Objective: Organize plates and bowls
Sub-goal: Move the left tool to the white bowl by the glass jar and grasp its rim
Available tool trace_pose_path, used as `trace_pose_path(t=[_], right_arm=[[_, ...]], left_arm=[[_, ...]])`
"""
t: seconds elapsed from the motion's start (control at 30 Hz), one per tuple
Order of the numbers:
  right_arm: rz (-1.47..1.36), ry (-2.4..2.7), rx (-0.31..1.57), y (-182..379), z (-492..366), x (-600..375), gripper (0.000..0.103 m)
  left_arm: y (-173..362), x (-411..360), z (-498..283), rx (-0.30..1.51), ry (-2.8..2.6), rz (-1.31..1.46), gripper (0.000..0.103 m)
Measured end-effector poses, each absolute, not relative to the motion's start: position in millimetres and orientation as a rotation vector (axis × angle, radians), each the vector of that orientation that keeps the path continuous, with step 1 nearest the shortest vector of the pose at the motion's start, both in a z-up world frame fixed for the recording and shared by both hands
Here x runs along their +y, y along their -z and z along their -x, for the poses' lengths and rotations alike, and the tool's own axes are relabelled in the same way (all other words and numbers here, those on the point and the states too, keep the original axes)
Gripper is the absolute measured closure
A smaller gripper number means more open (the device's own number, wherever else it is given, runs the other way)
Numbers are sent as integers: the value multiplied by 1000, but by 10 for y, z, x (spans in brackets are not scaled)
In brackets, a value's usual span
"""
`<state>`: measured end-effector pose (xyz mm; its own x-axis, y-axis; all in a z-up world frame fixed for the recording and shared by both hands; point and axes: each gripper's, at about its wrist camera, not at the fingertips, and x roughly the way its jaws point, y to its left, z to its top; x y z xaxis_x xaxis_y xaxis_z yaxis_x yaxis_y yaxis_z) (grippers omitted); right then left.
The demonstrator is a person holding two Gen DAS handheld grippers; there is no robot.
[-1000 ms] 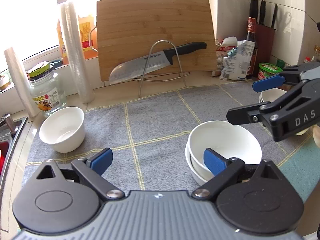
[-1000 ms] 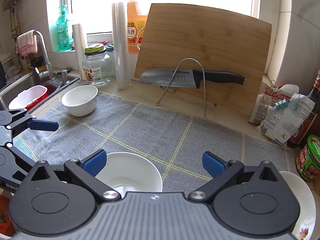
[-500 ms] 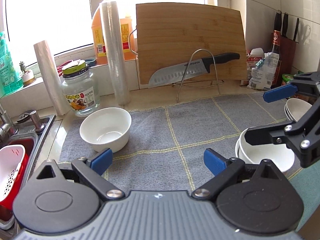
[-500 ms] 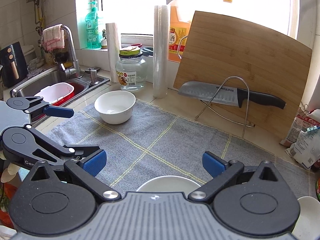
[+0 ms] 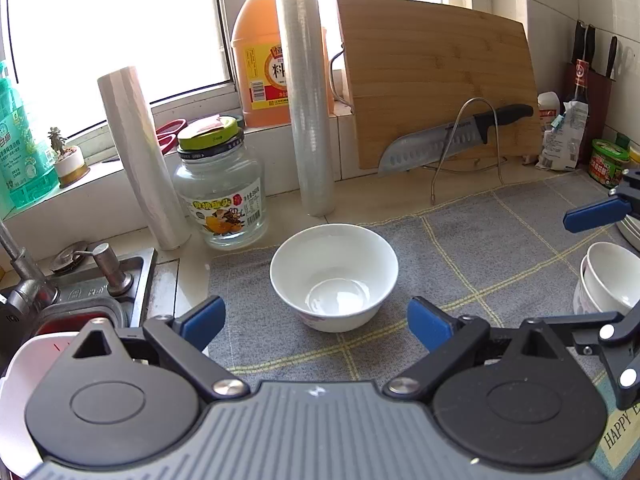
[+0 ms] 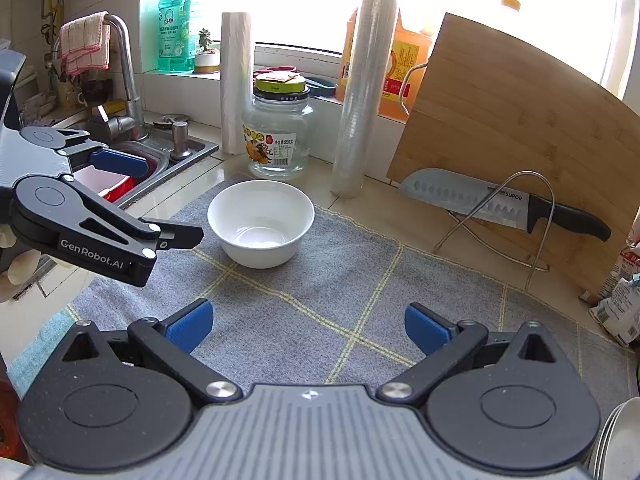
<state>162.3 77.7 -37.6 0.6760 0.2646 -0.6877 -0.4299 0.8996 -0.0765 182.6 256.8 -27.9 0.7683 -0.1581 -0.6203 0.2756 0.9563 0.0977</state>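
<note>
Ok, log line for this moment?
left gripper: open, facing lone bowl | right gripper: open, empty | stacked bowls: right on mat

Bright daylight through a wide window point(image 5: 120, 20), washing out the panes above a pale sill point(image 5: 100, 136). White tiled wall point(image 5: 600, 8) to the right; pale countertop point(image 5: 380, 204) below, spread with a grey checked mat point(image 6: 360, 280). Steel sink point(image 6: 160, 152) with a curved tap point(image 6: 124, 64) at the left end.
</note>
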Motion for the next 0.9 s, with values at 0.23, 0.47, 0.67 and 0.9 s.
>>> trace_pose_path(t=[0.23,0.47,0.67,0.9], right_arm=[[256,-384,740,465,-1739,1022,0],[279,-420,756,645,-1928,1248,0],[261,-432,760,785,-2118,1440,0],[287,-432,775,959,-2334,1570,0]], left_arm=[[346,2695,-2167,690,277,-181,5],[460,2707,-2509,718,324,-184,6],[579,2694,-2792,759,365,-178,9],[722,2707,-3022,818,425,-176,25]])
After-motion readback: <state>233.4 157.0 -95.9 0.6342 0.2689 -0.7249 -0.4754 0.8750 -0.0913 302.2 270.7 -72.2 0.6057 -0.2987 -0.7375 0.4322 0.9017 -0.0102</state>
